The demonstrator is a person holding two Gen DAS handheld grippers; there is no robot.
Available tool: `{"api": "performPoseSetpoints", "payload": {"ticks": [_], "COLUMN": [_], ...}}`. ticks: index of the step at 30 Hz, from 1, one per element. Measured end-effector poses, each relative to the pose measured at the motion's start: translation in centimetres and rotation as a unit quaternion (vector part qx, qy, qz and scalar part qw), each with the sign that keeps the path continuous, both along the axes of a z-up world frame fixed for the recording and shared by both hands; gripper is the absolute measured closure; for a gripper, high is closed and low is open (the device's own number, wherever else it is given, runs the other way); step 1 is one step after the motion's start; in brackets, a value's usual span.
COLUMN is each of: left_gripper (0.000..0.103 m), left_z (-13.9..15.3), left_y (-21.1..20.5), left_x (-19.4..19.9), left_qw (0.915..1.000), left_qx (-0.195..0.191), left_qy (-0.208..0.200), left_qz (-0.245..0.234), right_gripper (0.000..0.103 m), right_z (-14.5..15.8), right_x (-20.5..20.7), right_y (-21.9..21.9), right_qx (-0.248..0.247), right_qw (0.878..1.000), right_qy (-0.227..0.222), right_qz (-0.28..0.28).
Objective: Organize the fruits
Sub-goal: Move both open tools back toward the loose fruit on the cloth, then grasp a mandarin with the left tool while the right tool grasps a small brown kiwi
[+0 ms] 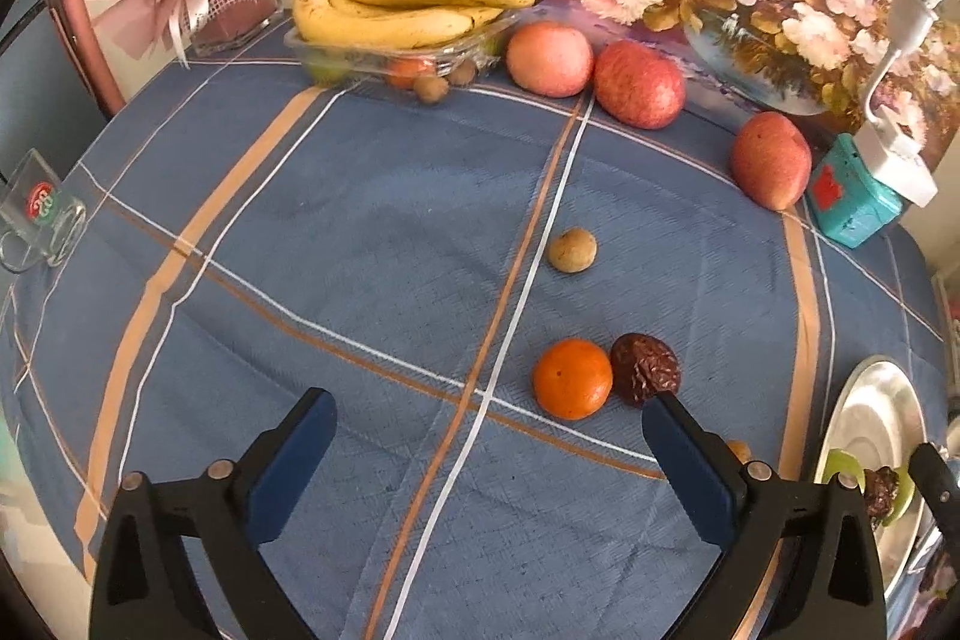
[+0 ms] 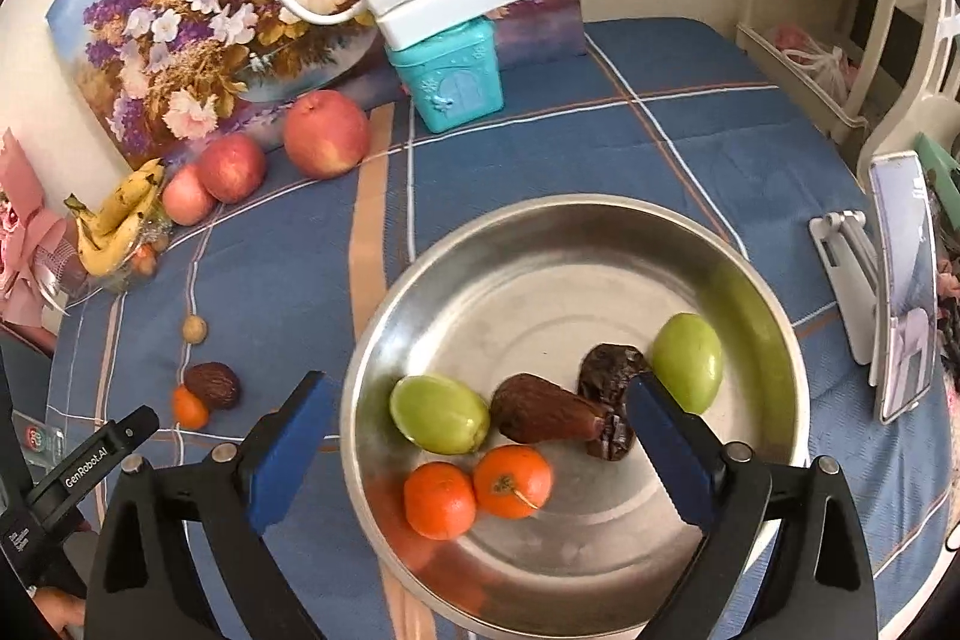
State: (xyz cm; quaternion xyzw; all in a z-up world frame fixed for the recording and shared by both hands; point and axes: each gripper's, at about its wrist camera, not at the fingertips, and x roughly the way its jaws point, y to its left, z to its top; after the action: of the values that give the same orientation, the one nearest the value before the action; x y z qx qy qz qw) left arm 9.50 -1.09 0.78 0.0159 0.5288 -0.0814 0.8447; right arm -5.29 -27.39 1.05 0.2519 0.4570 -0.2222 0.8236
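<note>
Left wrist view showed my left gripper (image 1: 489,421) wide open and empty, just short of the tangerine (image 1: 572,378) touching a wrinkled date (image 1: 645,369) on the tablecloth (image 1: 300,232). I judged the tangerine light, soft-skinned, best pinched gently across its middle.

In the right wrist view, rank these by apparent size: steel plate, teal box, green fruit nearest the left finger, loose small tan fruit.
1. steel plate
2. teal box, though it sits farther away
3. green fruit
4. small tan fruit
</note>
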Motion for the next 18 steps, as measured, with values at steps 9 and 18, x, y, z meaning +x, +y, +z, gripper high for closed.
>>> {"api": "performPoseSetpoints", "payload": {"ticks": [9,18], "left_gripper": [0.000,0.000], "left_z": [0.1,-0.4], "left_y": [1.8,1.8], "left_x": [1.4,2.2], "left_qw": [0.9919,0.9932], "left_qx": [-0.121,-0.113], "left_qy": [0.033,0.026], "left_qz": [0.024,0.011], "right_gripper": [0.006,0.006], "right_z": [0.8,1.1], "right_x": [2.5,5.0], "right_y": [3.6,8.5], "right_qx": [-0.037,-0.053], "right_qw": [0.997,0.987], "right_qy": [-0.028,-0.044], "right_qz": [0.064,0.148]}}
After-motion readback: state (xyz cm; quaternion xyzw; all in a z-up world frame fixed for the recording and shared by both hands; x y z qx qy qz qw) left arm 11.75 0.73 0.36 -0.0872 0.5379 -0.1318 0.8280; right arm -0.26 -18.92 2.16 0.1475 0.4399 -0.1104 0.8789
